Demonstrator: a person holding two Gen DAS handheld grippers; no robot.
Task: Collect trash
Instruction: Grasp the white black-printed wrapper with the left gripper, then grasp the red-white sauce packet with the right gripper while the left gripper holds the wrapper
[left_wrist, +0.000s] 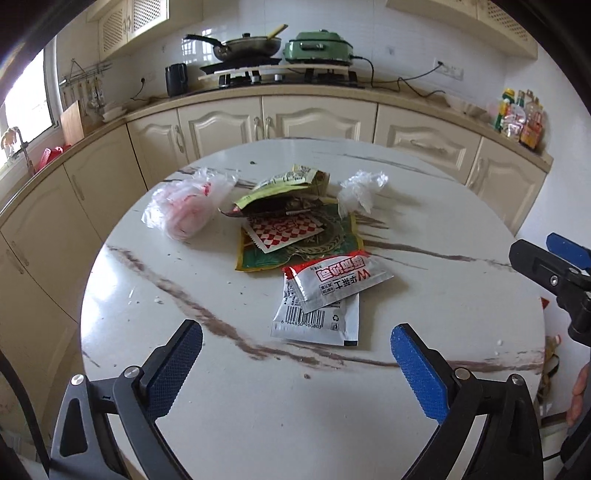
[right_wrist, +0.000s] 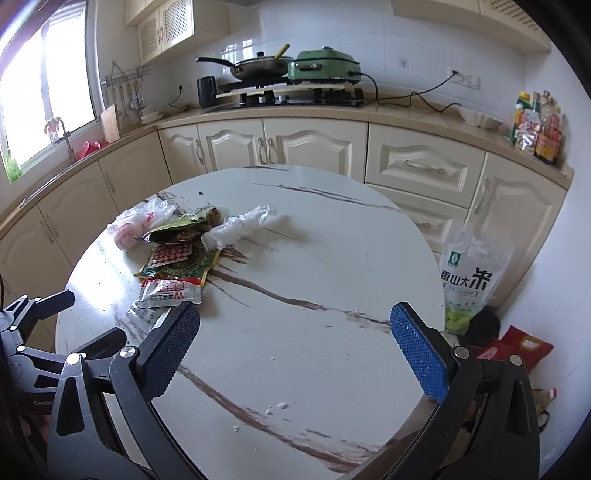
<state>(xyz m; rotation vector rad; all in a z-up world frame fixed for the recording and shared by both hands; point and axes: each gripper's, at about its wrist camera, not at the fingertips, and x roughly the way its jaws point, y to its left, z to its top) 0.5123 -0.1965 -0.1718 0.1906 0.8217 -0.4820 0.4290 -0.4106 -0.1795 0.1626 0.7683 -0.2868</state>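
Both grippers are hanging over a round marble-look table (left_wrist: 221, 406) in a kitchen, and neither one is holding anything. The left gripper (left_wrist: 295, 369) is sitting wide open with its blue pads spread apart, aimed straight at the trash pile. The right gripper (right_wrist: 295, 347) is also spread wide with nothing between its pads, hovering over a bare stretch of the table, well apart from most of the trash.

The trash is all lying bunched up past the middle of the table. Nearest the left gripper, a white sachet with a barcode (left_wrist: 317, 321) is lying flat, and a red-and-white sachet (left_wrist: 338, 280) is resting on top of it, overlapping its far edge. Just behind those, a green wrapper (left_wrist: 306, 243) is lying under a red checkered packet (left_wrist: 284, 230), with a yellow-green wrapper (left_wrist: 284, 184) piled on the far side. A pinkish plastic bag (left_wrist: 184, 206) is sitting just to the left of the pile, and a crumpled clear plastic wrap (left_wrist: 360, 190) is sitting to its right.

In the right wrist view, a rice bag (right_wrist: 469, 280) is standing on the floor beside the table, with a red packet (right_wrist: 517, 347) lying near it. Some white crumbs (right_wrist: 280, 406) are scattered on the table close to the right gripper. Back on the counter, a frying pan (left_wrist: 247, 46) and a green cooker (left_wrist: 317, 46) are sitting on the stove.
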